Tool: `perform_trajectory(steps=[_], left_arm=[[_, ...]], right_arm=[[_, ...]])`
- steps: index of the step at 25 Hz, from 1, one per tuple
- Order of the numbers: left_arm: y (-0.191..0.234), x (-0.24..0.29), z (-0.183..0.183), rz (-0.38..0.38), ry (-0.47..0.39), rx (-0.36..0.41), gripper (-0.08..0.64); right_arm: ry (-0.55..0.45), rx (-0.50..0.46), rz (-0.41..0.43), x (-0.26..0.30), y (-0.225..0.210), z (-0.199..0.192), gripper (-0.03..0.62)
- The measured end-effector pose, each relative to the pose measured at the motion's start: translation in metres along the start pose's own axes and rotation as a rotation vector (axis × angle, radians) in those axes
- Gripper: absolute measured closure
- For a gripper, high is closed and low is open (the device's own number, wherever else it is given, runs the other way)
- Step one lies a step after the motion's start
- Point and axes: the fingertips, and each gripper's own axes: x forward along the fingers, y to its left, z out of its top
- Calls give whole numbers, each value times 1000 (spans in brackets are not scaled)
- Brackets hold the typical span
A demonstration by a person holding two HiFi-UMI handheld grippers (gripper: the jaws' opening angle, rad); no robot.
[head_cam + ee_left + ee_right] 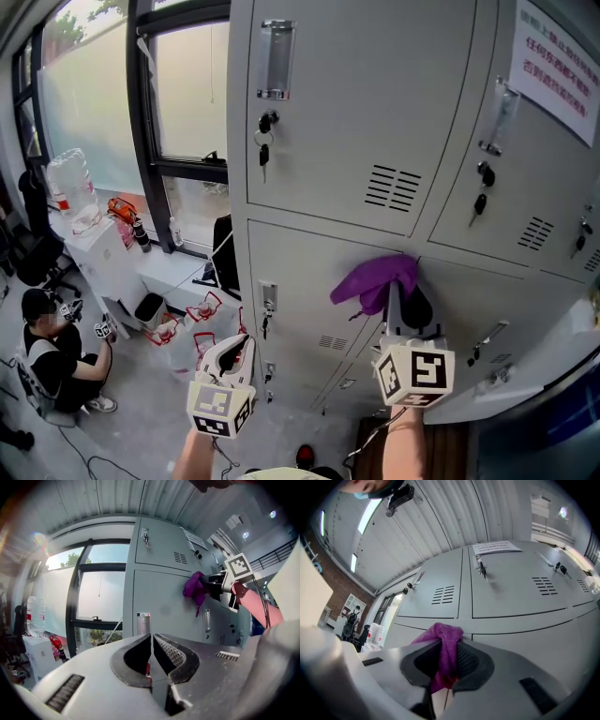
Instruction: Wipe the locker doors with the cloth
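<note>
Cloth: the purple cloth (pixel 442 634) is bunched between the jaws of the right gripper (pixel 448 643), with a loose fold spilling over the fingertips towards the lockers.
Right fingers: clenched on the cloth. The pads are held apart only by the wad of fabric, and a tail hangs down behind them.
Door from fingers: the grey locker door (pixel 302 267) lies straight ahead of the right fingertips. In the head view the cloth (pixel 379 281) sits at the door's top edge, just under the seam with the upper door (pixel 361 103). It looks pressed to the metal, but contact is not certain.
Cloth's lie: a lump rather than a flat pad. It spreads sideways past the fingers to their left, with a short drape below them.
Nearer hand: the right gripper (pixel 405 302) is at the door. The left gripper (pixel 235 351) hangs lower and to the left, well apart from the cloth.
Left fingers: closed to a thin slit and holding nothing (pixel 152 638). The door and the cloth (pixel 194 587) lie ahead of them, up and to the right.
Coming move, as a judgement: the unwiped door stretches below and to either side of the right fingers, so the stroke is probably a sweep across or downward. It would need steady pressure into the panel so that the fold stays between fingers and metal.
</note>
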Motion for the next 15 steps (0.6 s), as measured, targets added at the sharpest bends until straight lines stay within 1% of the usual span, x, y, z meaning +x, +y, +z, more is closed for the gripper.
perform_trajectory(steps=[3,6,11,15], left_arm=[[7,-4,0,13,1,2,522],[14,-8,2,29,-1,5,522],[26,-12,5,53,-4,11,523],[34,-16,7,76,-6,11,523]], right_arm=[[-30,-5,37,-12,14,7,532],[-39,-26,63,-26,29,8,532],[-22,-39,126,-43,60,-4,532],[-14,-24,190,-44,91,-14,532]])
